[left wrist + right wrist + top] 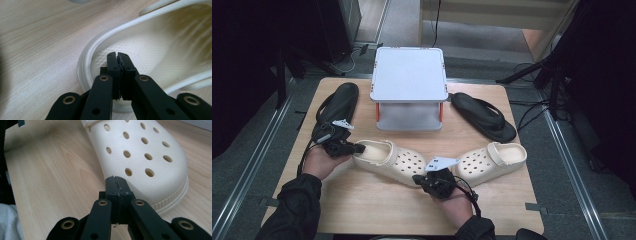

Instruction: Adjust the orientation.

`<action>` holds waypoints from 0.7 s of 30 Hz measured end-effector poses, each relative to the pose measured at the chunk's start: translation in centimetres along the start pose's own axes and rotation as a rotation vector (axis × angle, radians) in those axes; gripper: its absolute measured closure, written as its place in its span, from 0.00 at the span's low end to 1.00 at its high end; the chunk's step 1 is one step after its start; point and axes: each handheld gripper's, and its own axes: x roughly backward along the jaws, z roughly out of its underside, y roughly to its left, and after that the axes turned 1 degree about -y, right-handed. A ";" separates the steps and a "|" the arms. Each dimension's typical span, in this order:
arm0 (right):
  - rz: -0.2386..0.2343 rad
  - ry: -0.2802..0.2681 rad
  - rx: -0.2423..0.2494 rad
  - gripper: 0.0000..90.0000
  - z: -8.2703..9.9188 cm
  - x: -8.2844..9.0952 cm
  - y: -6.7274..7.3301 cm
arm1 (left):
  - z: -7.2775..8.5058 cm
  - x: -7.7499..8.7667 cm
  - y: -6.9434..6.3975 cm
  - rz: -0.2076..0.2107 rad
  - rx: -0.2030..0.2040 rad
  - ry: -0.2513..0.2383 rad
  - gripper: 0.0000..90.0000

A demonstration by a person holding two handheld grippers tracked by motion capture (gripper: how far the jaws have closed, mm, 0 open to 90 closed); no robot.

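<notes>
I'm resting my left gripper (117, 56), jaws clenched on nothing, inside the heel of the left cream clog (384, 159). My right gripper (116, 180), also clenched w/o load, is sitting against that clog's toe, on the table (377, 200).

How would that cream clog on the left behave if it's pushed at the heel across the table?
The left cream clog looks like moulded foam, so probably light and likely to slide on the smooth wooden table. Pushed at the heel rim by the shut left gripper, it may swivel. Its broad flat sole makes tipping unlikely.
</notes>
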 end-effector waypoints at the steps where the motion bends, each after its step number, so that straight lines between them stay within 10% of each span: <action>1: -0.001 -0.003 -0.011 1.00 -0.1 -0.1 -0.4 | 0.1 0.1 -0.1 -0.002 0.008 -0.001 1.00; 21: 0.040 -0.009 -0.055 1.00 -1.5 -0.4 -3.1 | 3.3 1.1 -4.2 0.015 -0.014 0.023 1.00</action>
